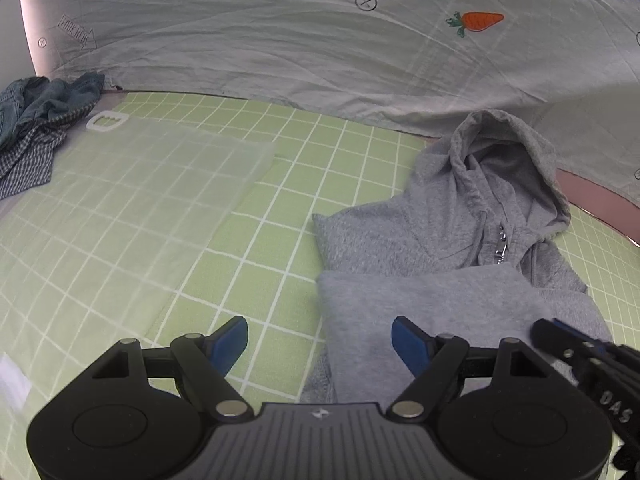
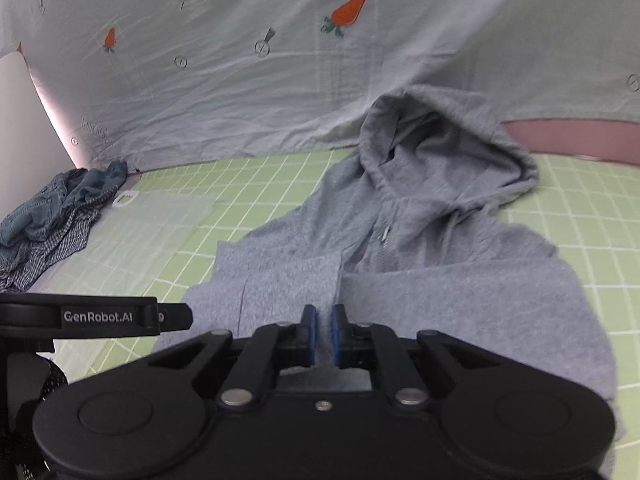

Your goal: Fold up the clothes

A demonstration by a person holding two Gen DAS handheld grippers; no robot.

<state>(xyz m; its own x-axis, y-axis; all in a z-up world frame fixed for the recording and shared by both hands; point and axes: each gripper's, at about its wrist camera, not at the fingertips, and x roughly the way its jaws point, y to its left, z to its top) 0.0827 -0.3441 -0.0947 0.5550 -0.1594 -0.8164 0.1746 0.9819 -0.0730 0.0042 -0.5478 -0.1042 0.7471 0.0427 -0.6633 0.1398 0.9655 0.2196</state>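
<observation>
A grey zip hoodie (image 1: pixel 448 240) lies on the green checked sheet (image 1: pixel 260 240), hood at the far end, its lower part folded up over the chest. It also shows in the right wrist view (image 2: pixel 420 280). My left gripper (image 1: pixel 320 344) is open and empty, hovering over the hoodie's near left edge. My right gripper (image 2: pixel 324 332) has its jaws nearly closed with a narrow gap, low over the folded grey fabric; I cannot see cloth between the pads. The right gripper's body shows at the right edge of the left wrist view (image 1: pixel 580 356).
A heap of denim and checked clothes (image 1: pixel 36 120) lies at the far left, also in the right wrist view (image 2: pixel 52 216). A translucent plastic sheet (image 1: pixel 160 168) lies on the bed beside it. A pale carrot-print cloth (image 1: pixel 320 40) hangs behind.
</observation>
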